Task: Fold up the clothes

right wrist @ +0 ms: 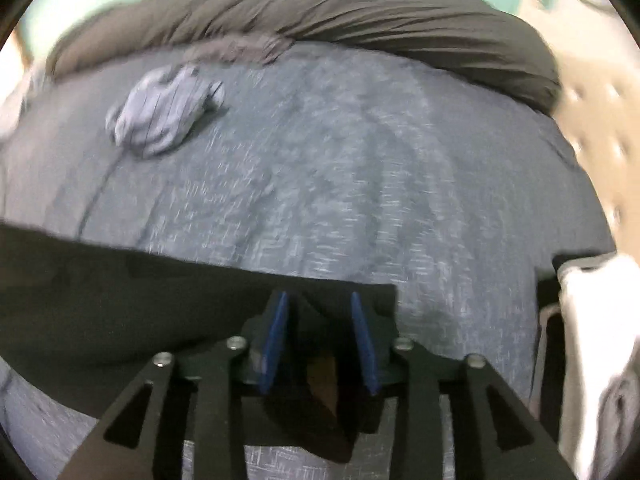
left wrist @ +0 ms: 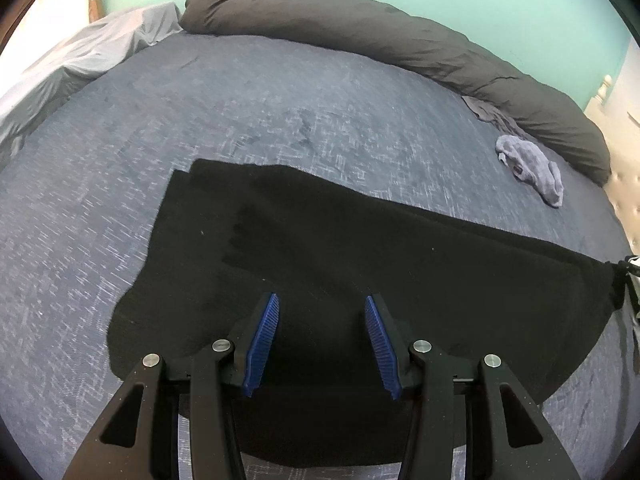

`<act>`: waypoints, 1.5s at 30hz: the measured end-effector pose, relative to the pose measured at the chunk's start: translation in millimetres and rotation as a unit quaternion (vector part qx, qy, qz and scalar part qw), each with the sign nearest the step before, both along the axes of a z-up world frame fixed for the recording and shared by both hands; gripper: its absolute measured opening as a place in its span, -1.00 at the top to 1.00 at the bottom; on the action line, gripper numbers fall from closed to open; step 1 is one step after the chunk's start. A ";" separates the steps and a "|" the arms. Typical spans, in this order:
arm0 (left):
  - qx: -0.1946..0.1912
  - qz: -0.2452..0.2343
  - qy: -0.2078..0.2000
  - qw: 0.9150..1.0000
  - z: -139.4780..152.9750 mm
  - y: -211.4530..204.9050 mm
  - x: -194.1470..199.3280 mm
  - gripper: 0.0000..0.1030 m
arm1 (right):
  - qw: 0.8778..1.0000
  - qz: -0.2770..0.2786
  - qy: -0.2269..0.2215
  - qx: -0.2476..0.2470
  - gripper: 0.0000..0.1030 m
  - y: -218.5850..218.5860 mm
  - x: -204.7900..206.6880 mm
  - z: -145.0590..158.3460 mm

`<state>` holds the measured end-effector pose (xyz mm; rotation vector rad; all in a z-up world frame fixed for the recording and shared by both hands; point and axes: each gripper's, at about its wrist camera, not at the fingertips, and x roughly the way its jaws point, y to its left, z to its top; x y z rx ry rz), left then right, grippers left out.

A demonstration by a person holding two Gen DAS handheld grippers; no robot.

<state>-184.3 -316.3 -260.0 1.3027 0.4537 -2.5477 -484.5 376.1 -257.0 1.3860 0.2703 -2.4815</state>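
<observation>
Bed (left wrist: 280,92): black garment (left wrist: 360,248) spread flat; left gripper (left wrist: 322,336), right gripper (right wrist: 320,336) both spread, empty; next, pinch an edge.

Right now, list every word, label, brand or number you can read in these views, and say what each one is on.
None: no readable text on the black garment, the blue-grey bedspread, the grey pillow or the crumpled grey cloth. The right wrist view is motion-blurred.

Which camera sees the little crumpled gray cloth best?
The right wrist view: the crumpled gray cloth looks big there, its folds visible though blurred. In the left wrist view it is sharper but small, far off near the long dark pillow.
</observation>
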 end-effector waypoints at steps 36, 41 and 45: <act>-0.023 0.032 -0.001 0.999 16.2 -34.1 14.5 0.02 | 0.987 -0.159 0.006 -0.030 0.27 68.2 32.3 -14.7; -0.049 0.038 -0.009 0.998 26.1 -57.7 8.6 -0.11 | 0.993 -0.087 0.046 -0.063 0.26 27.5 42.9 14.8; -0.053 0.051 -0.014 0.997 31.3 -78.7 -4.3 -0.11 | 0.996 0.002 0.044 -0.074 0.25 -35.8 49.1 19.7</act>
